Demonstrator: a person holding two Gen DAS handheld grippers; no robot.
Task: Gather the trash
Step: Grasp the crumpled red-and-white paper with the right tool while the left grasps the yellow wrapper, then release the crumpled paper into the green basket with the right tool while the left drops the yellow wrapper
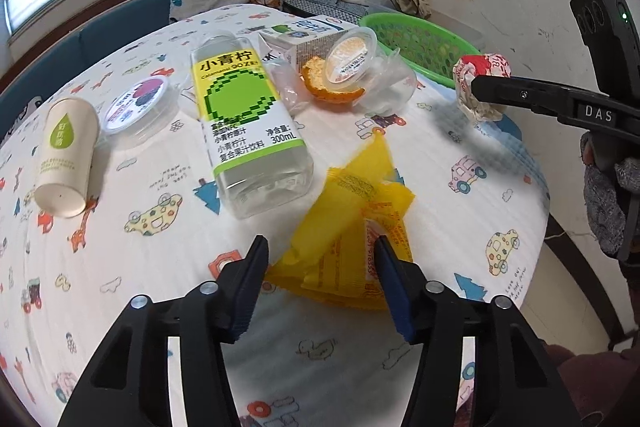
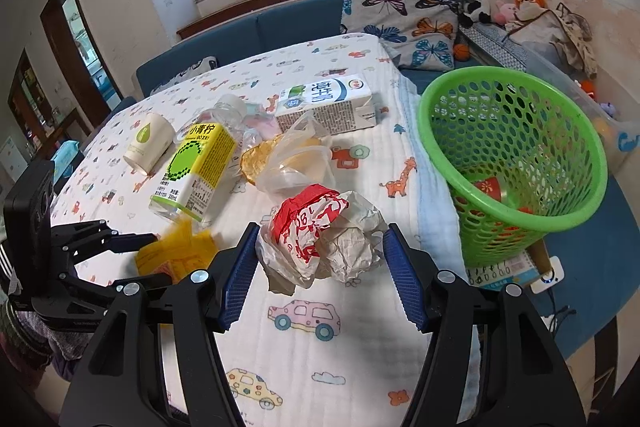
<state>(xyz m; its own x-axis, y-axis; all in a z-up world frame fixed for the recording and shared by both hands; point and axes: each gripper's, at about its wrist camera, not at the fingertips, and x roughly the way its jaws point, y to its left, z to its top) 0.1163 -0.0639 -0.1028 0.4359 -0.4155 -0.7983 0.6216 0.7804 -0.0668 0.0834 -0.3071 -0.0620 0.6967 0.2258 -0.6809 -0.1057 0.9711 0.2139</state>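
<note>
My left gripper [image 1: 324, 247] is open, its jaws on either side of the near end of a yellow wrapper [image 1: 352, 211] that lies on the table. My right gripper [image 2: 320, 235] holds a crumpled red-and-white paper wrapper [image 2: 320, 239] between its fingers, raised above the table. In the left wrist view that wrapper [image 1: 480, 83] hangs at the tip of the right gripper [image 1: 480, 85]. A green mesh basket [image 2: 516, 163] stands to the right past the table edge, with some trash inside.
On the patterned tablecloth [image 2: 320, 347] lie a clear juice bottle [image 1: 244, 119], a paper cup [image 1: 66, 155], a lidded tub [image 1: 136, 99], a milk carton [image 2: 324, 103], a plastic bag with orange peel [image 1: 340, 83]. A sofa with a butterfly pillow [image 2: 404, 23] is behind.
</note>
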